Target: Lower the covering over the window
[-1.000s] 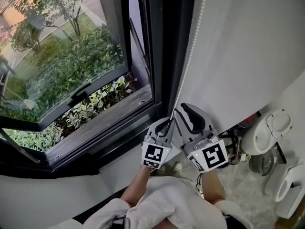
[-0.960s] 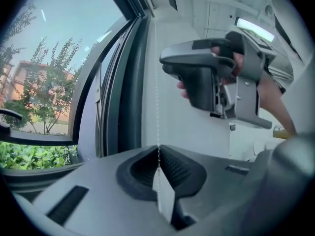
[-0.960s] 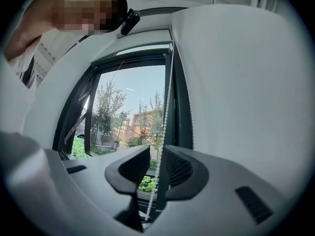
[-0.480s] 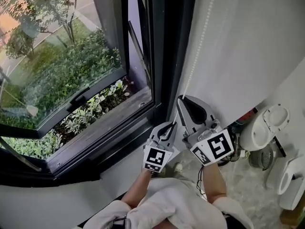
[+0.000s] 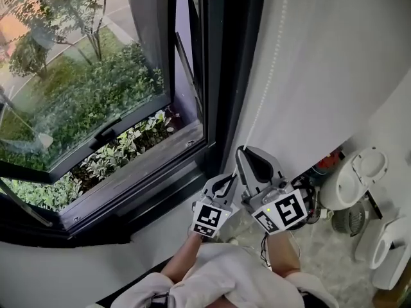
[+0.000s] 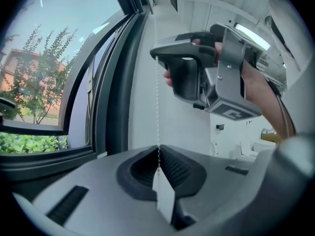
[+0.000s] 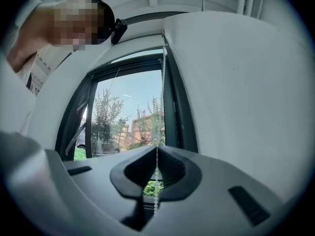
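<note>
Seeing in the head view the bead chain (image 5: 268,69) hanging vertical just beside the dark window frame (image 5: 221,76), against the white wall (image 5: 334,56), with the right gripper (image 5: 241,151) clamped on it just above the left gripper (image 5: 226,179), and a toilet (image 5: 356,175) near at the right. Showing in the left gripper view closed jaws pinching that chain, taut straight up to the right one. Showing in the right gripper view jaws shut on the beads too, glass (image 7: 128,112) uncovered, so probably pulling straight down next.

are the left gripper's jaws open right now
No, on the left gripper the jaws are pressed together, with the bead chain pinched between them.
</note>
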Motion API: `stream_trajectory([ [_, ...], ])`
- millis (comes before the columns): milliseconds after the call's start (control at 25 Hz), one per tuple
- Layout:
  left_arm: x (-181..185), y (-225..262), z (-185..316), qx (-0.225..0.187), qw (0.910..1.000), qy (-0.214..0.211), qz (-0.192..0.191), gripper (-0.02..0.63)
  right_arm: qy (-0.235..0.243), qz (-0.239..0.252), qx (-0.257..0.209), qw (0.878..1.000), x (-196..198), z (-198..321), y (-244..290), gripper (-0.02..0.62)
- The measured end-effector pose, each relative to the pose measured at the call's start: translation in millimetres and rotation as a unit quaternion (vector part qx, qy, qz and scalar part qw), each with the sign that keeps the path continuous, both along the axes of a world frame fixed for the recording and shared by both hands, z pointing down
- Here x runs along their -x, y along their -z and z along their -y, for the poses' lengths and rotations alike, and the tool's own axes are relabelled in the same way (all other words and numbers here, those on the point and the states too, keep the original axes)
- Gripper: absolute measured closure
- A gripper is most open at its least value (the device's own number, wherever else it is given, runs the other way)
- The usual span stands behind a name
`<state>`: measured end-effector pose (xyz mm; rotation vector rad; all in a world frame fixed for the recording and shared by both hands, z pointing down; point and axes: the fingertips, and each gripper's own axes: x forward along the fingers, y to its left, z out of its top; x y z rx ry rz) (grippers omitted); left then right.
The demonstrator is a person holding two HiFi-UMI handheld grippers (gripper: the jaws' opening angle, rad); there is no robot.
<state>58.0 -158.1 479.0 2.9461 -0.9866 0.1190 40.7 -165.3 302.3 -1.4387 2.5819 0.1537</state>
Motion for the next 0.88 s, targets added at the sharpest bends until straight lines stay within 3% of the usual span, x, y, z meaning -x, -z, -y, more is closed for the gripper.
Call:
stream_trajectory([
  [880,-2,-88,-14,0.046,0.9972,0.045,0.039,0.586,0.078,-0.005,0.064,0.995,5,-11,-89,0.595],
])
